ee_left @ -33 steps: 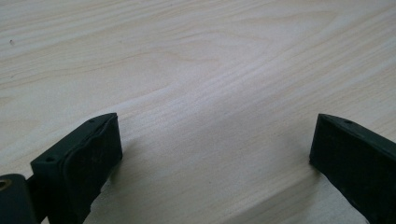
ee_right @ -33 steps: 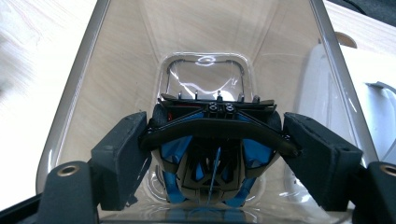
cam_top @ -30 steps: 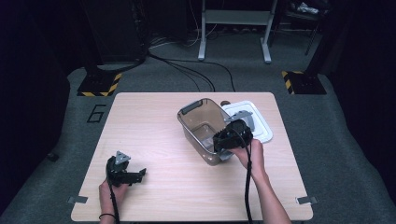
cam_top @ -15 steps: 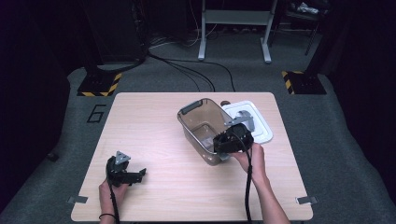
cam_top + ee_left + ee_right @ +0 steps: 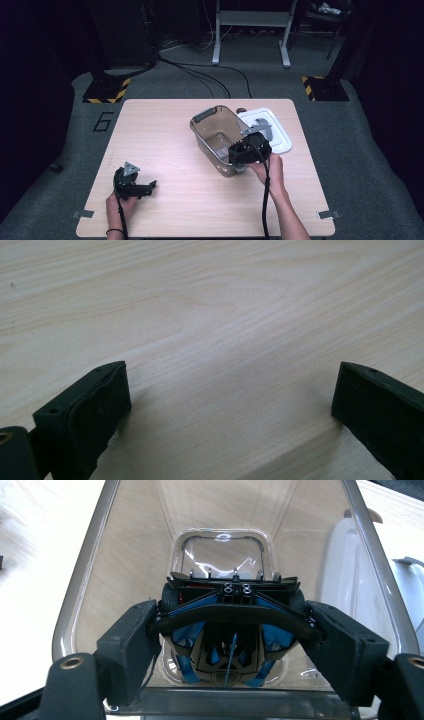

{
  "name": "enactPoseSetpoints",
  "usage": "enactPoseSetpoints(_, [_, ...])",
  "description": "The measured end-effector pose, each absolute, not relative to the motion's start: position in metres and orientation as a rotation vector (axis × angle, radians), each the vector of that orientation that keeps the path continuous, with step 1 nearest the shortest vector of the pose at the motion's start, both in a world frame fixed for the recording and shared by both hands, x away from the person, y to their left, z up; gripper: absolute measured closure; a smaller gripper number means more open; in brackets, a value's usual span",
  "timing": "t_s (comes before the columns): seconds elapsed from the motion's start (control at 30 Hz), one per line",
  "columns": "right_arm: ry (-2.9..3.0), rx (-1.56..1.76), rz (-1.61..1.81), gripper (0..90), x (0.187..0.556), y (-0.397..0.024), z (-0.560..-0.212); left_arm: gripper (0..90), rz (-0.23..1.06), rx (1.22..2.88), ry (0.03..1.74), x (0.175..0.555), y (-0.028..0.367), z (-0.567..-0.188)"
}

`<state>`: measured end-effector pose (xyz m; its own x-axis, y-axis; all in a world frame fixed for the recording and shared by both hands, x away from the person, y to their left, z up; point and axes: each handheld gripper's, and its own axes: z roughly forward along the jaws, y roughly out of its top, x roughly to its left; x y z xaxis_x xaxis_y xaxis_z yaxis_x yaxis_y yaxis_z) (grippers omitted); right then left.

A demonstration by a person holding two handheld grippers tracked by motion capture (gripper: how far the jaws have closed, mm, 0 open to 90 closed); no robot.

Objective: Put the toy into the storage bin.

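The right gripper [image 5: 227, 645] clamps a blue-and-black toy racing car [image 5: 227, 630] inside the clear, grey-rimmed plastic tub [image 5: 220, 135] beside its white lid [image 5: 277, 132], while the left gripper [image 5: 227, 405] rests with jaws apart on the pale wooden table [image 5: 165, 130].

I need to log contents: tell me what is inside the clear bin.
Inside the clear bin, the right gripper holds a blue-and-black toy car. The bare bin floor shows beyond; beneath the car is hidden.

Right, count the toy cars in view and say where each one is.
1. The toy car, black and blue, is clamped between the right gripper's jaws, held over the open clear plastic container on the table. Another could hide behind the gripper, but none shows.
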<state>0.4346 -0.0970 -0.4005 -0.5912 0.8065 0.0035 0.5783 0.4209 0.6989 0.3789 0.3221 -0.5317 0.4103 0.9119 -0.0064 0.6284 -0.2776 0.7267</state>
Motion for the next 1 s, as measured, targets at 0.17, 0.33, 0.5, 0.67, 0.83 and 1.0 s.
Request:
enactPoseSetpoints(0.17, [2.341, 1.197, 0.96, 23.3, 0.4343, -0.0966, -0.4006, 2.2, 0.554, 2.01, 1.305, 0.3789, 0.322, -0.5317])
enactPoseSetpoints(0.33, [2.34, 1.181, 0.966, 23.3, 0.4346, -0.0969, -0.4007, 2.2, 0.556, 2.011, 1.305, 0.3789, 0.3221, -0.5317])
enactPoseSetpoints(0.5, [2.337, 1.185, 0.97, 23.2, 0.4351, -0.097, -0.401, 2.2, 0.557, 2.01, 1.305, 0.3789, 0.322, -0.5318])
enactPoseSetpoints(0.67, [2.338, 1.185, 0.967, 23.2, 0.4348, -0.0969, -0.4008, 2.2, 0.556, 2.011, 1.305, 0.3789, 0.322, -0.5317])
enactPoseSetpoints(0.83, [2.336, 1.185, 0.97, 23.1, 0.4349, -0.097, -0.401, 2.2, 0.556, 2.012, 1.305, 0.3789, 0.3221, -0.5317])
enactPoseSetpoints(1.0, [2.338, 1.176, 0.977, 20.5, 0.4346, -0.0971, -0.4005, 2.2, 0.557, 2.01, 1.305, 0.3789, 0.322, -0.5317])
